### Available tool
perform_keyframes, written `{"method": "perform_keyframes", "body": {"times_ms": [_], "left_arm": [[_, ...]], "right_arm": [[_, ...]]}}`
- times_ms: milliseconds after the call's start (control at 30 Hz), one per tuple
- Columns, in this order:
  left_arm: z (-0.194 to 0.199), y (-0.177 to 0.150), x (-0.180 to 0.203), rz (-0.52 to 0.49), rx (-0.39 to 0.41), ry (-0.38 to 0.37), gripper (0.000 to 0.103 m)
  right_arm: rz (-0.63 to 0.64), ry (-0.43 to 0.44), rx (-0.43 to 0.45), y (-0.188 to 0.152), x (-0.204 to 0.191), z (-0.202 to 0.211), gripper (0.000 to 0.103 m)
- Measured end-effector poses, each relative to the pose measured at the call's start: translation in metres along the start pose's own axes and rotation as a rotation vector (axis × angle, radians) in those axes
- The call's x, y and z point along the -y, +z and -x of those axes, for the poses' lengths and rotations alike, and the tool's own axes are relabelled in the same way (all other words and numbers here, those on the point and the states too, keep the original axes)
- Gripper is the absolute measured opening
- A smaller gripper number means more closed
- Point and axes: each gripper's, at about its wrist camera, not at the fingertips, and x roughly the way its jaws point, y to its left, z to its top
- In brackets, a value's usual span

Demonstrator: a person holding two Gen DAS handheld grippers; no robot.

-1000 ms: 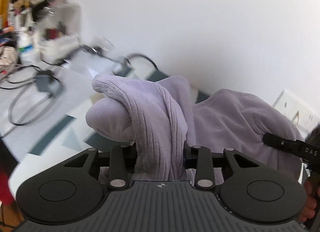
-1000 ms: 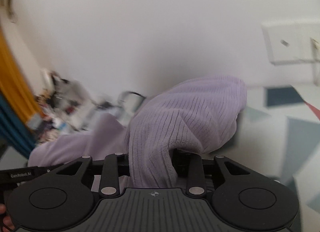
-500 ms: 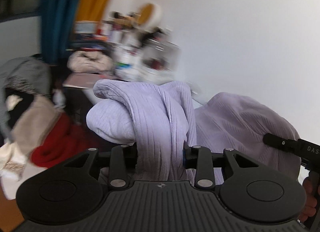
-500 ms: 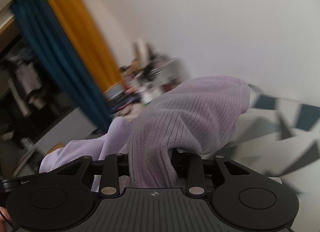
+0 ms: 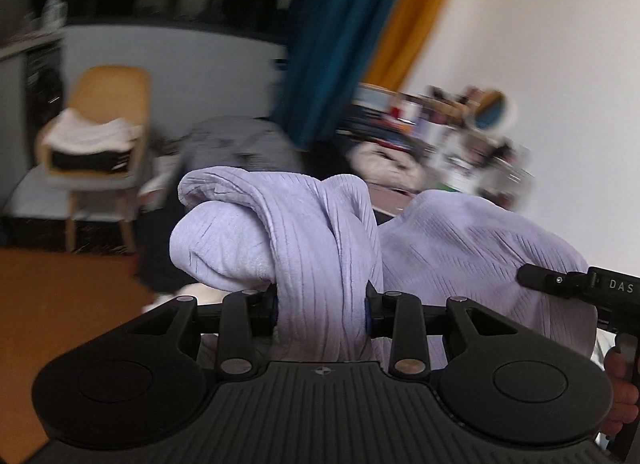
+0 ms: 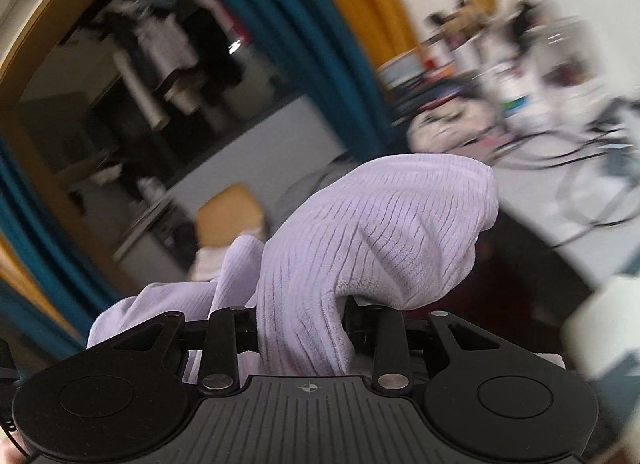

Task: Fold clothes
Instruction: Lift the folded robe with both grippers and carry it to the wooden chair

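A lilac ribbed fleece garment [image 5: 280, 232] is held up in the air between both grippers. My left gripper [image 5: 322, 304] is shut on a bunched fold of it; the cloth bulges over the fingers. My right gripper [image 6: 302, 330] is shut on another bunched part of the same garment [image 6: 380, 224]. The right gripper's body [image 5: 580, 284] shows at the right edge of the left wrist view, with more of the garment draped between. The fingertips are hidden by cloth.
A wooden chair [image 5: 100, 136] with folded white and black clothes stands at the left. Blue [image 5: 324, 44] and orange [image 5: 412, 20] curtains hang behind. A cluttered table with cables [image 6: 560, 136] is at the right. A grey clothes heap [image 5: 240, 144] lies beyond.
Both grippers have swung left with the garment, away from the wall and patterned table toward the room with the chair and curtains. The grips on the cloth are unchanged.
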Motion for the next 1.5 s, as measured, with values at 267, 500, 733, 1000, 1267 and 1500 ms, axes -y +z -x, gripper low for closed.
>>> {"method": "perform_keyframes", "body": {"times_ms": [267,500,733,1000,1267,1500], "left_arm": [[0.01,0.023,-0.137,0.154,0.024,0.199,0.035],[-0.022,0.058,-0.258,0.263,0.021,0.334,0.034],[-0.084,0.14,-0.369,0.28,-0.018,0.402,0.034],[-0.16,0.226,-0.457,0.284,0.006,0.405,0.034],[-0.249,0.292,-0.586,0.305,-0.019,0.282,0.034],[-0.337,0.369,-0.696,0.224,-0.116,0.211,0.034]], "right_arm": [[0.087,0.156,-0.171,-0.028,-0.135,-0.129,0.028],[0.136,0.257,-0.326,-0.051,-0.223,-0.262,0.028],[0.133,0.343,-0.397,-0.028,-0.287,-0.417,0.029],[0.099,0.34,-0.411,0.018,-0.333,-0.568,0.029],[0.121,0.291,-0.38,0.046,-0.368,-0.708,0.029],[0.025,0.142,-0.369,0.056,-0.42,-0.834,0.029]]}}
